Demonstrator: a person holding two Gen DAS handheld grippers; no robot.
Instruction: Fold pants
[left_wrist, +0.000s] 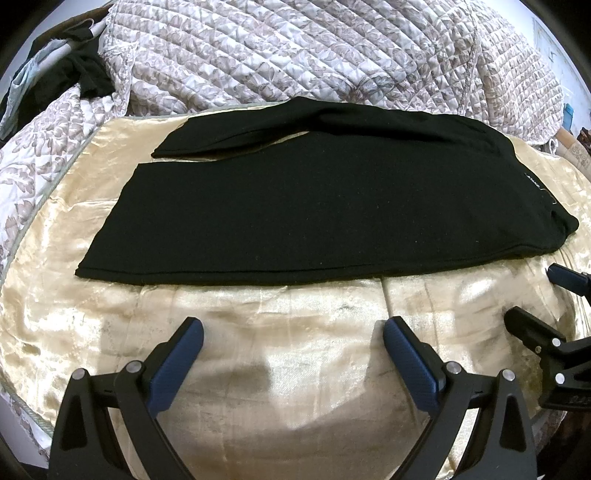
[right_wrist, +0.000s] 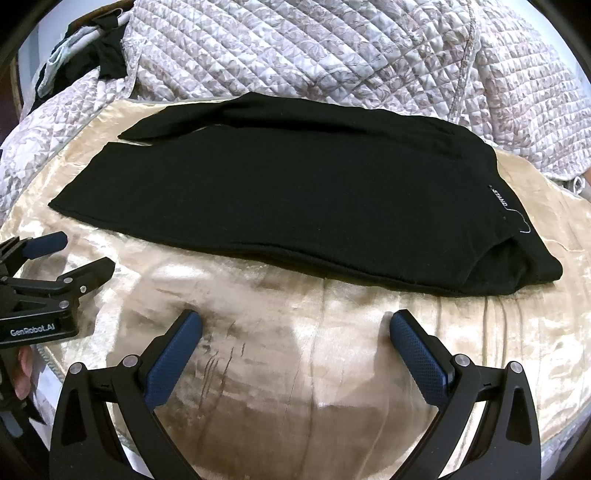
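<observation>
Left wrist view: both the left hand-held gripper (left_wrist: 293, 332) and right hand-held gripper (right_wrist: 295, 326) spread wide, empty, short of the black pants (left_wrist: 295, 214).

You see a shiny gold satin sheet (left_wrist: 280, 354) across the lower frame, a quilted floral bedspread (left_wrist: 295, 51) bunched along the top, and dark and pale-blue clothing (left_wrist: 55, 74) piled upper left.
</observation>
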